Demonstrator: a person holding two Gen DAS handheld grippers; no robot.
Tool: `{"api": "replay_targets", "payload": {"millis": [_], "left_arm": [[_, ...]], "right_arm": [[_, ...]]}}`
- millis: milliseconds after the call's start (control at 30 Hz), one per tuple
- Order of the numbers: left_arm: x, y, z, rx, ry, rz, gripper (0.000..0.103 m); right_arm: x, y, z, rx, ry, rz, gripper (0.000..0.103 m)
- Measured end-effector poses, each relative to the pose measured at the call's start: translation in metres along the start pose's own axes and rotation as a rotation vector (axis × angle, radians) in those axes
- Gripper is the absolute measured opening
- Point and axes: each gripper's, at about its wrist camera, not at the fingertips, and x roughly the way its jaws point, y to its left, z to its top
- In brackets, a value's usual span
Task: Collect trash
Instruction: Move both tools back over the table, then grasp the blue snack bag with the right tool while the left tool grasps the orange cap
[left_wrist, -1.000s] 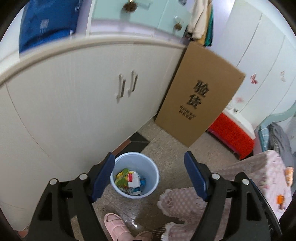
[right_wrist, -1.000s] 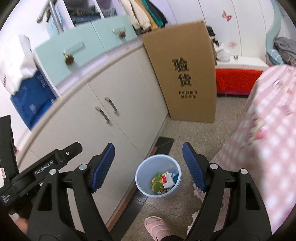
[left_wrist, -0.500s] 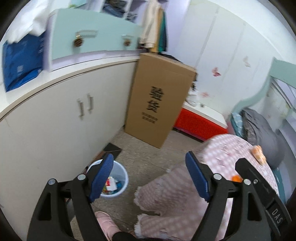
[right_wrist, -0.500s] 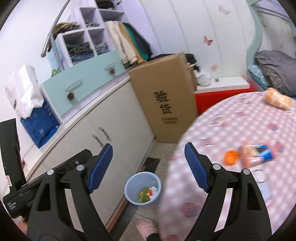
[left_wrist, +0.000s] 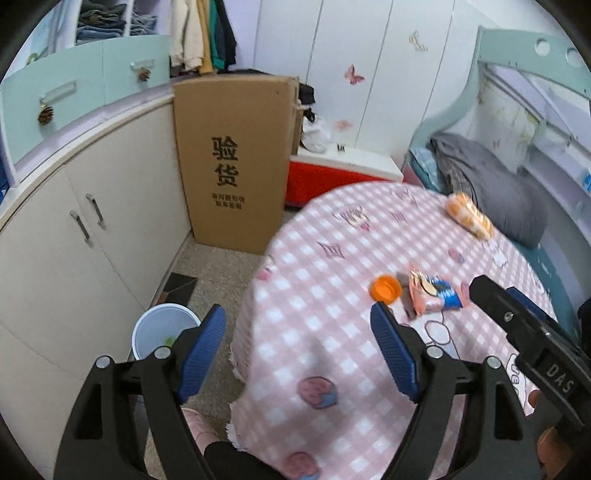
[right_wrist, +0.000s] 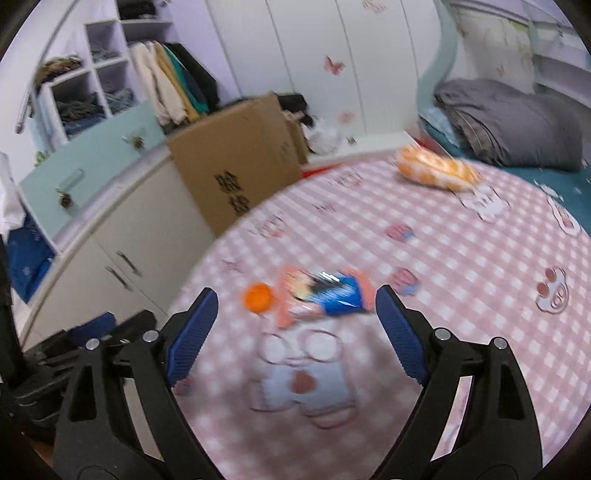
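While the right gripper (right_wrist: 293, 323), fingers opening and empty, nears the snack wrapper (right_wrist: 325, 295) beside the orange cap (right_wrist: 258, 297), next comes straddling and closing; left gripper (left_wrist: 297, 352) is wide, empty.

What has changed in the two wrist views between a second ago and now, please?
Both claws have swung from the blue bin by the cabinet toward the checkered table. The snack wrapper, orange cap and orange packet have come into view. The right claw is opening, with nothing gripped; the left claw remains open and empty. The bin and the cardboard box have stayed in place.
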Motion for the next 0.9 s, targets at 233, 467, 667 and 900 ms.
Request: {"api": "replay_targets", "payload": {"millis": [233, 467, 667, 900], "left_arm": [[0.025, -0.006, 0.000, 0.014, 0.042, 0.045, 0.079], [0.042, -0.006, -0.001, 0.009, 0.070, 0.071, 0.079], [0.054, -0.010, -0.001, 0.019, 0.081, 0.078, 0.079], [0.063, -0.017, 0.000, 0.033, 0.087, 0.082, 0.079]], "right_arm": [[0.033, -0.005, -0.006, -0.056, 0.100, -0.020, 0.087], [0.062, 0.001, -0.004, -0.118, 0.179, -0.055, 0.089], [0.073, 0.002, 0.005, -0.154, 0.192, -0.069, 0.090], [0.077, -0.003, 0.011, -0.156, 0.192, -0.063, 0.089]]}}
